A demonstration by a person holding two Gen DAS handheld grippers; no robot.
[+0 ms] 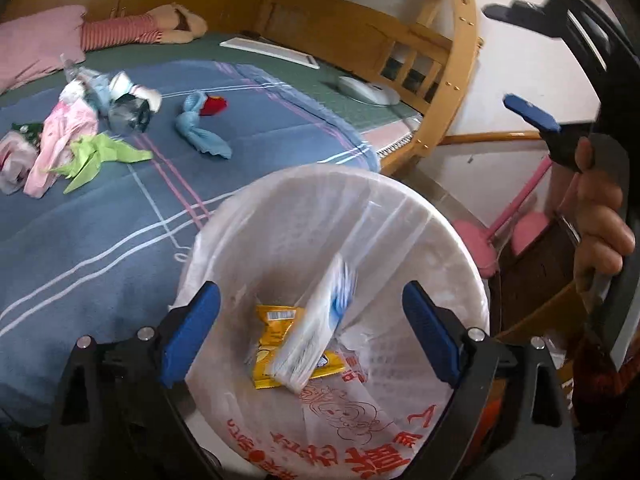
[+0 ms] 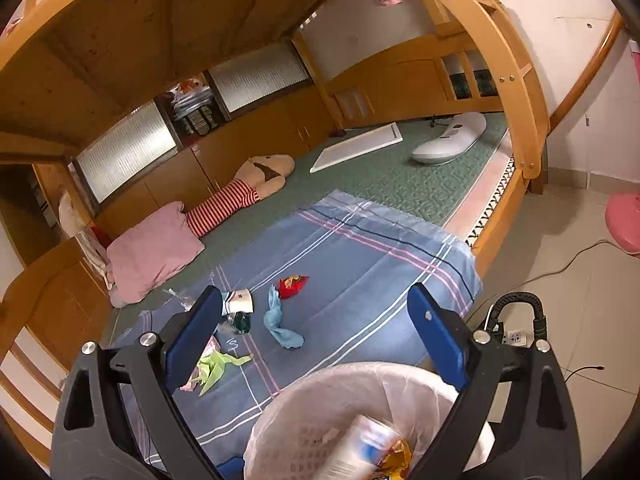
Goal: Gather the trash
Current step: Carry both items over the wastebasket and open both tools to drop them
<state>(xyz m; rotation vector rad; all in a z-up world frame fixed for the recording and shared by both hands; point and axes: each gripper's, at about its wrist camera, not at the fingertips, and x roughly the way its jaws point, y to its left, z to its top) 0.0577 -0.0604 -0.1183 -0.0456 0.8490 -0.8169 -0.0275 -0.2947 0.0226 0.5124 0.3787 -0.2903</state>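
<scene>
both grippers released over the bin

left wrist view: left gripper [image 1: 312, 336] jaws wide apart above the bin [image 1: 460, 240], empty; a white packet [image 1: 316, 328] and yellow wrapper [image 1: 272, 344] lie inside. right wrist view: right gripper [image 2: 316, 340] jaws spread, empty, just above the bin [image 2: 320, 392]; more trash [image 2: 280, 322] on the bed beyond it.

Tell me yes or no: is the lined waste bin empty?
No: a yellow snack wrapper and a white-and-blue packet lie inside the bin.
</scene>
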